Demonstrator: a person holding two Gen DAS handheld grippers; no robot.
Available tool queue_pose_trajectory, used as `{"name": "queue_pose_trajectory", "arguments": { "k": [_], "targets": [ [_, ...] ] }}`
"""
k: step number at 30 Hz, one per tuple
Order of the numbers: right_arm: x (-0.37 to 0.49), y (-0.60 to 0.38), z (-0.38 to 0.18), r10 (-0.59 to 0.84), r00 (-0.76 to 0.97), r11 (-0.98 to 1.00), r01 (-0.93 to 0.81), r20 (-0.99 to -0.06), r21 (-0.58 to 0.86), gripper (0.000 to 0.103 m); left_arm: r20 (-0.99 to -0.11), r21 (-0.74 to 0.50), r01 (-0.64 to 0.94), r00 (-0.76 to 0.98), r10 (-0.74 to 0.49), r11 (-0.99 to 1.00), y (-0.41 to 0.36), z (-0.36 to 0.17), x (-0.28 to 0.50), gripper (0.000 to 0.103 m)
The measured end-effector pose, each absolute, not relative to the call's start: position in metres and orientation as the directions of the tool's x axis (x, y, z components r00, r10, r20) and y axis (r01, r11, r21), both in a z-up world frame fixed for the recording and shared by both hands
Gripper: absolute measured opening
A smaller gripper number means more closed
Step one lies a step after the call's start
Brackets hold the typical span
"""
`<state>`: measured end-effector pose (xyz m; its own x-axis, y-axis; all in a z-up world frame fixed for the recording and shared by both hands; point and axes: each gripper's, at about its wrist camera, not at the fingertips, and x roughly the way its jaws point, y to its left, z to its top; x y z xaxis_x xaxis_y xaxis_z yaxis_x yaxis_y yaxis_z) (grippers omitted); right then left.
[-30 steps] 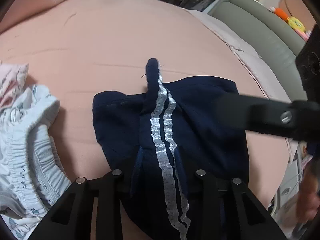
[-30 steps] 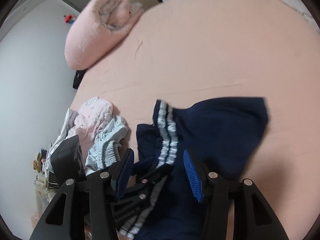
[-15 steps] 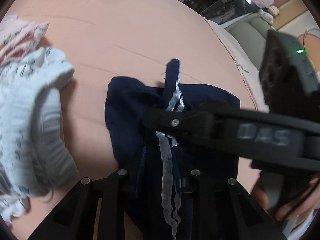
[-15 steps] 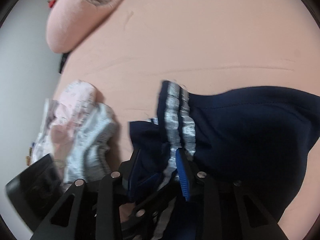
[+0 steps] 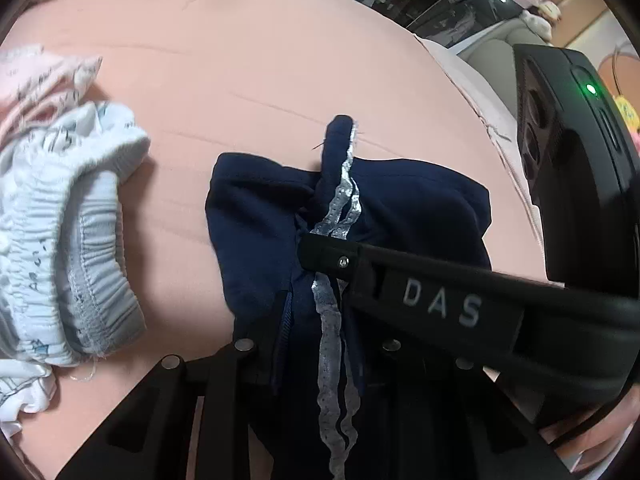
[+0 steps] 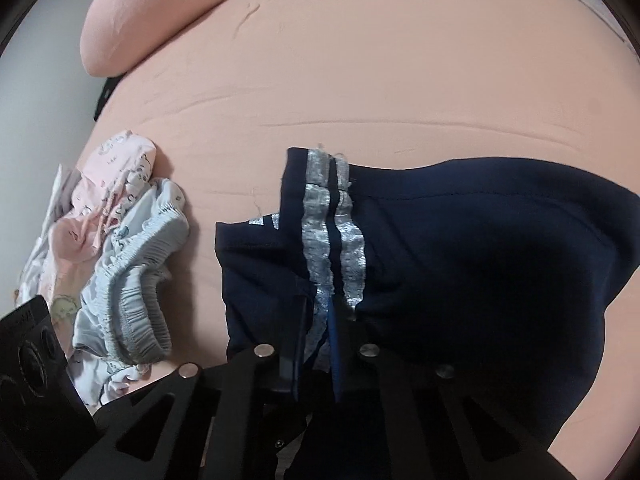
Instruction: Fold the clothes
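Observation:
A navy garment [image 5: 416,208] with two silver stripes [image 5: 328,320] lies bunched on the pink bed sheet [image 5: 248,80]. My left gripper [image 5: 316,344] is shut on its near striped edge, and the cloth hides the pads. One finger of my right gripper [image 5: 320,252] reaches in from the right, marked "DAS", and meets the same stripes just beyond. In the right wrist view the navy garment [image 6: 480,260] spreads to the right. There my right gripper [image 6: 316,320] is shut on the silver stripes [image 6: 332,240], blue pads close together.
A crumpled heap of light blue and pink clothes [image 5: 60,220] lies left of the garment, also seen as the clothes heap [image 6: 120,272]. A rolled pink blanket [image 6: 160,12] sits at the bed's far end. A grey sofa [image 5: 492,44] and clutter stand beyond the bed's right edge.
My right gripper, open a second ago, has moved in and shut on the silver-striped seam. The left gripper has kept its hold while its view swung slightly left.

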<state>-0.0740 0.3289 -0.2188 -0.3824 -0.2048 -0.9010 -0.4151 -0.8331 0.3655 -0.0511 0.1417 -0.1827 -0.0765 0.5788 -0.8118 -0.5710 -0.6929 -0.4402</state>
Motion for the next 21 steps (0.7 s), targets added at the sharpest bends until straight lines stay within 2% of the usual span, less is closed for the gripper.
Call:
{"name": "queue_pose_trajectory", "arguments": {
  "k": [3, 11, 14, 17, 21],
  "targets": [
    [-0.069, 0.334, -0.219, -0.250, -0.410, -0.803, -0.418, -0.877, 0.424, 0.006, -0.807, -0.433, -0.585, -0.089, 0.584, -0.686, 0.140, -0.179, -0.044, 0.019],
    [-0.061, 0.320, -0.216, -0.436, -0.451, -0.743, -0.307, -0.778, 0.594, 0.006, -0.748, -0.526, -0.514, -0.098, 0.656, -0.677, 0.099, -0.167, -0.023, 0.018],
    [-0.062, 0.309, -0.215, -0.430, -0.433, -0.769, -0.284, -0.792, 0.573, 0.006, -0.730, -0.569, -0.479, -0.081, 0.678, -0.669, 0.090, -0.169, -0.020, 0.018],
    [-0.064, 0.308, -0.209, -0.414, -0.404, -0.798, -0.270, -0.815, 0.539, 0.006, -0.739, -0.576, -0.460, -0.061, 0.671, -0.676, 0.112, -0.178, -0.025, 0.018],
    [-0.063, 0.307, -0.196, -0.316, -0.367, -0.855, -0.289, -0.875, 0.430, 0.009, -0.740, -0.582, -0.459, -0.044, 0.672, -0.671, 0.104, -0.182, -0.022, 0.018]
  ]
}}
